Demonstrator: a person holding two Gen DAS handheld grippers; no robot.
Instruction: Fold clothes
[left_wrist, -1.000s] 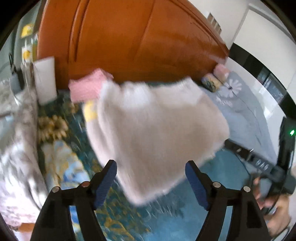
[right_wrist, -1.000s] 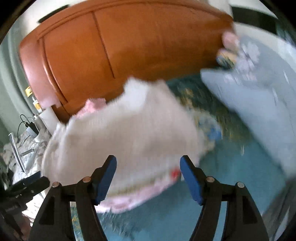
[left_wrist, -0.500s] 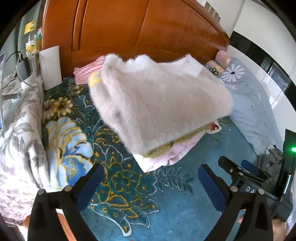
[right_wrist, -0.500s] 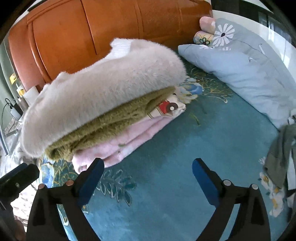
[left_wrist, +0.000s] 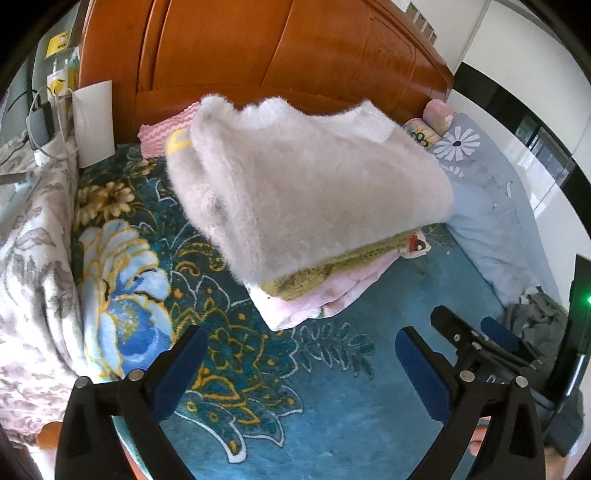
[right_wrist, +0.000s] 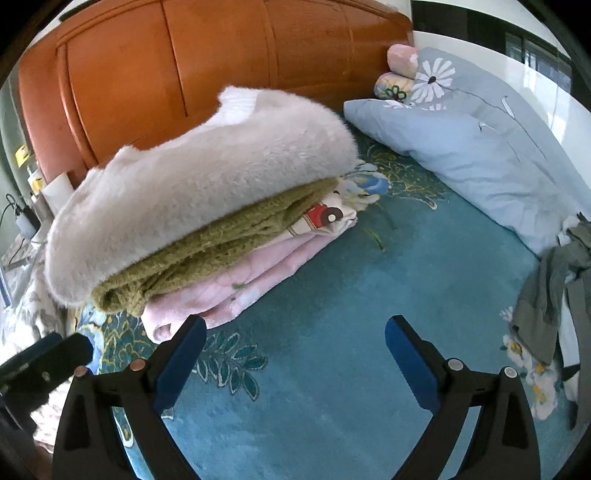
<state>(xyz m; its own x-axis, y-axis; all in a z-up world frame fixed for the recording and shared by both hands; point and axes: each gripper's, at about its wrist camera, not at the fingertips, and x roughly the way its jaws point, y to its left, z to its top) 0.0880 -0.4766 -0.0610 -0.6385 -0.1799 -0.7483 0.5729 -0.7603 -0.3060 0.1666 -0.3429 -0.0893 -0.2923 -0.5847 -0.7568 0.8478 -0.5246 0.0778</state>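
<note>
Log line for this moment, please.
left gripper: open, empty | right gripper: open, empty | fluffy sweater: folded, atop stack | grey garment: unfolded

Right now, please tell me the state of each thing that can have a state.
Left hand-held gripper: open, empty.
Right hand-held gripper: open, empty.
Fluffy sweater: folded, top of stack.
Olive knit: folded, under it.
Pink garment: folded, bottom.
Grey garment: crumpled, unfolded.

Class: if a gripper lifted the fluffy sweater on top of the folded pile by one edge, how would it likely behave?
The fluffy sweater would probably droop and unfold: its edge already sags over the olive knit. It looks light, and its long pile might slip between fingers.
</note>
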